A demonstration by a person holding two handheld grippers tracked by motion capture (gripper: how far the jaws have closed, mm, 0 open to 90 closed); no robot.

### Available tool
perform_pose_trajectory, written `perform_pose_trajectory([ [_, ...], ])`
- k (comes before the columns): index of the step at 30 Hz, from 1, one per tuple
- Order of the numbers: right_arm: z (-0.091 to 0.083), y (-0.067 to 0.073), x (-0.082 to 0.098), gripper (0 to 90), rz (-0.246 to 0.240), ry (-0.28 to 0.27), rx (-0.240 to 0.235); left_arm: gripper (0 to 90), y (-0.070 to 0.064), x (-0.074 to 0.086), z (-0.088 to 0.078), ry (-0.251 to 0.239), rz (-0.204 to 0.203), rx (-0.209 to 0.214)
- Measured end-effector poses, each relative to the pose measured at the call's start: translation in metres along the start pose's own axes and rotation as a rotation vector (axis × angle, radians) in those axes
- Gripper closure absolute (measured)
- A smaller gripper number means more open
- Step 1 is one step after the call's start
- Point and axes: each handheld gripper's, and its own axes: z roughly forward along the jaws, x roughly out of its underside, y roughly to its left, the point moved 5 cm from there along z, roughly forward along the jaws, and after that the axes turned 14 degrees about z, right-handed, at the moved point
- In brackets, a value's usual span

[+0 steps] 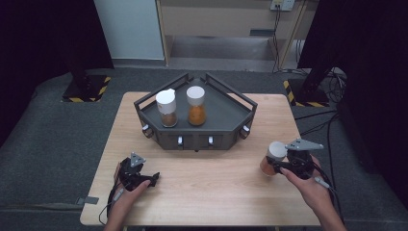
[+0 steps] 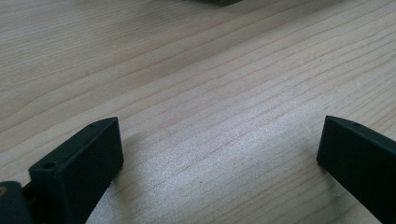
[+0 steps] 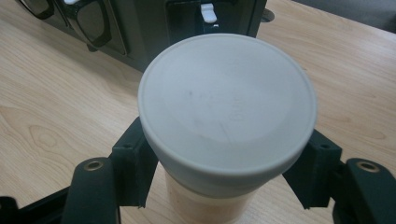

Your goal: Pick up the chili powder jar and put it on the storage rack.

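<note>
1. The spice jar [image 3: 226, 107], white-lidded with orange-brown powder inside, sits in the right gripper [image 1: 275, 166] at the table's right side, near the person's edge; the jaws are clamped on its body just under the lid, one on each side

2. In the high view the jar [image 1: 274, 156] seems tilted and off the wood, though whether its base has fully cleared the table [image 1: 216, 192] is hard to tell

3. The dark grey corner rack [image 1: 226, 113] stands at the far middle of the table, well apart from the held jar; on its shelf are two more jars side by side, one with brown spice [image 1: 167, 108] and one with orange spice [image 1: 196, 106]

4. The left gripper [image 1: 153, 179] rests low over the bare wood at the near left, its jaws apart with nothing between them

5. I judge the step in hand to be carrying the gripped jar toward the rack; free shelf shows to the right of the orange jar

6. The next move calls for height enough to pass over the rack's raised rail, the jar brought upright, and a set-down clear of its neighbours before the jaws let go
</note>
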Motion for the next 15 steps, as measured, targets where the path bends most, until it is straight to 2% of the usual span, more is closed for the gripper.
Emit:
perform_pose_trajectory([
  [15, -0.004, 0.012, -0.021, 34.5, -0.023, 0.000, -0.018, 0.0, 0.000, 0.000, 0.000, 0.000, -0.001, 0.000],
])
